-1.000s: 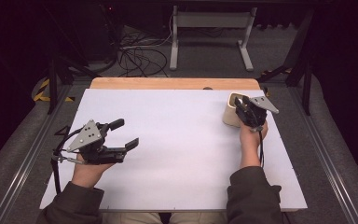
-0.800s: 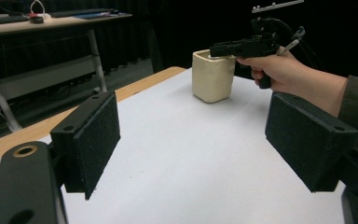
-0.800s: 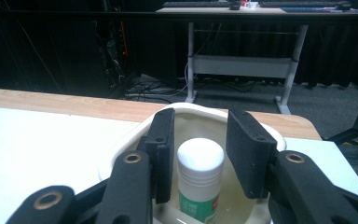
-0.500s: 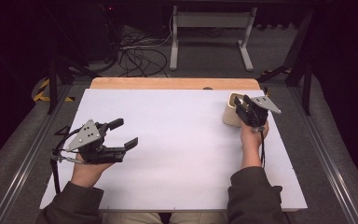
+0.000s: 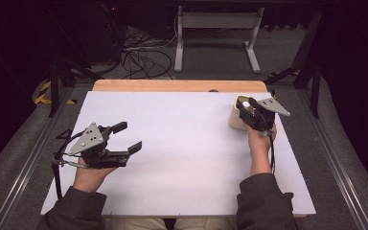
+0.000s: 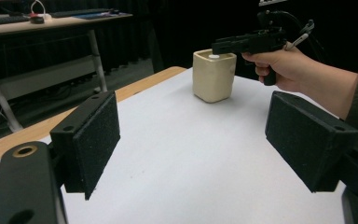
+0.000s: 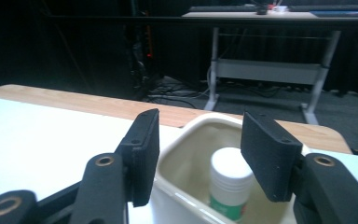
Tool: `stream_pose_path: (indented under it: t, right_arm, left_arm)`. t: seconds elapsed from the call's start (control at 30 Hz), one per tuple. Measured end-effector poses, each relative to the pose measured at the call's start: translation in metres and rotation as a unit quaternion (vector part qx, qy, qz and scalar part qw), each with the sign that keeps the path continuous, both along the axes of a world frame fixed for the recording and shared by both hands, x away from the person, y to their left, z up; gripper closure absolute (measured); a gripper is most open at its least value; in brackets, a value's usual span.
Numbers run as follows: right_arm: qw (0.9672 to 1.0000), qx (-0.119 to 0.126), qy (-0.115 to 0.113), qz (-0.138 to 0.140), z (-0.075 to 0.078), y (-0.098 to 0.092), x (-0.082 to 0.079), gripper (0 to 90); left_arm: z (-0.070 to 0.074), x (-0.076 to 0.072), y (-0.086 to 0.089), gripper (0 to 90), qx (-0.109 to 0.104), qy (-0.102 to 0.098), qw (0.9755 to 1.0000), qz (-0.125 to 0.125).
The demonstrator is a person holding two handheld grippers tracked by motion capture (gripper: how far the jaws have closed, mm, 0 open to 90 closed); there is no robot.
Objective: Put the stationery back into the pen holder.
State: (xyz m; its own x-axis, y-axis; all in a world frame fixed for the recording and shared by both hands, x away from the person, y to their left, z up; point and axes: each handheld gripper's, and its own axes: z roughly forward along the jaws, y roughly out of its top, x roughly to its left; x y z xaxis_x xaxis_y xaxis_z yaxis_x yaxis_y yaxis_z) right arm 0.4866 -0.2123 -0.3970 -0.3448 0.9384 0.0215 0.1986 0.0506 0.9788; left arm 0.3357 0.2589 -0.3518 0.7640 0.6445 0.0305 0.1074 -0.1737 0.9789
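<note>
Two grippers are on show over a white table, and we start at the bottom of the high view; sleeves and hands come in from the lower edge, the left hand at lower left, the right hand at right of centre; the left gripper hangs over bare white board in the left half of the frame, its jaws spread wide with nothing between them; the left gripper view confirms it, two black pads standing far apart in the lower corners with clear tabletop between.

Moving up the frame, the right gripper sits in the upper right of the high view, right at a cream container that stands upright near the table's far right corner; in the right gripper view the jaws are parted, poised above the container's open mouth, one pad over the near-left rim, the other over the right side; inside stands a small bottle with a white cap and a green label, untouched, the pads clear of it.

Beyond the white surface runs a strip of wooden edge; farther still, at the top of the frame, a tangle of cables lies on the dark floor beside a grey metal stand.
</note>
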Motion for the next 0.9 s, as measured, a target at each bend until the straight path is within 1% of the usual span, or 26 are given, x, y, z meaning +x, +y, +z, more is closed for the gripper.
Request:
stream_pose_path:
  t: [0.2, 0.37, 0.57, 0.7, 0.9]
  right_arm:
    - [0.9995, 0.017, 0.000, 0.028, 0.006, 0.006, -0.008, 36.1]
    - [0.9987, 0.020, -0.004, 0.047, 0.013, 0.013, -0.016, 30.0]
    - [0.9973, 0.032, -0.008, 0.066, 0.021, 0.020, -0.026, 24.9]
    - [0.9962, 0.031, -0.011, 0.081, 0.026, 0.025, -0.033, 21.9]
    - [0.9936, 0.043, -0.014, 0.103, 0.028, 0.029, -0.044, 18.5]
  left_arm:
    - [0.000, 0.000, 0.001, 18.6, -0.001, 0.000, 1.0000, 0.002]
    - [0.001, -0.001, 0.001, 18.5, 0.001, -0.001, 1.0000, 0.004]
    - [0.001, -0.001, 0.002, 18.3, 0.002, -0.003, 1.0000, 0.005]
    - [0.001, -0.001, 0.002, 18.2, 0.001, -0.002, 1.0000, 0.005]
    - [0.001, -0.001, 0.002, 18.2, 0.001, -0.004, 1.0000, 0.006]
